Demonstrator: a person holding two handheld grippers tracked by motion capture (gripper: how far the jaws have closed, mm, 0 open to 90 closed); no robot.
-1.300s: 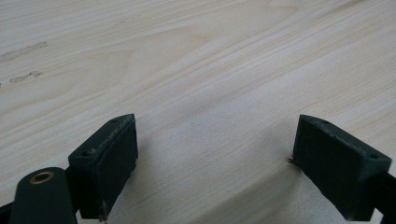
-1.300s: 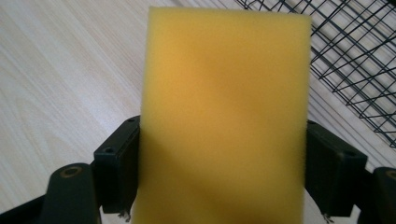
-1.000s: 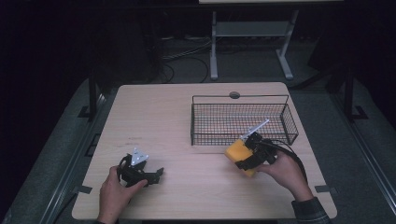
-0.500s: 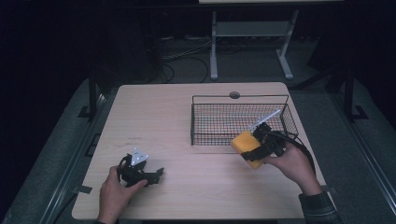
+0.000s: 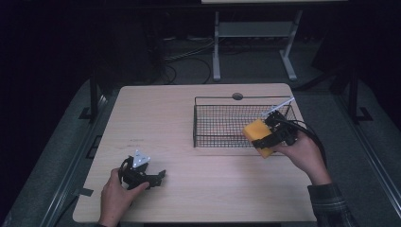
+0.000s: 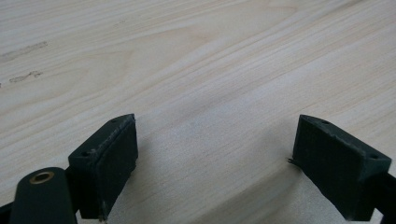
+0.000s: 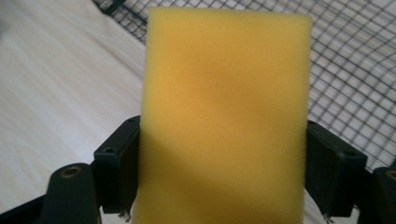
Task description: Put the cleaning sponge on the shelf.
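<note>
A yellow sponge (image 5: pixel 257 136) hangs over the near right rim of a black wire basket (image 5: pixel 222 124), held up off the table. My right gripper (image 5: pixel 265 138) is shut on it. In the right gripper view the sponge (image 7: pixel 224 116) stands between both black pads, and the basket mesh (image 7: pixel 355 70) lies behind it. My left gripper (image 5: pixel 158 176) rests low on the table at the near left, held by a hand. Its jaws stand wide apart over bare wood (image 6: pixel 210 93) with nothing between them.
The light wooden table (image 5: pixel 156 118) has a round cable hole (image 5: pixel 237 96) at its far edge. The basket holds nothing that I can see. A dark floor, cables and a white stand (image 5: pixel 250 33) lie beyond the table.
My right gripper has carried the sponge up and away from me, from the table in front of the basket to over the basket's near right rim. The left gripper has stayed put.
</note>
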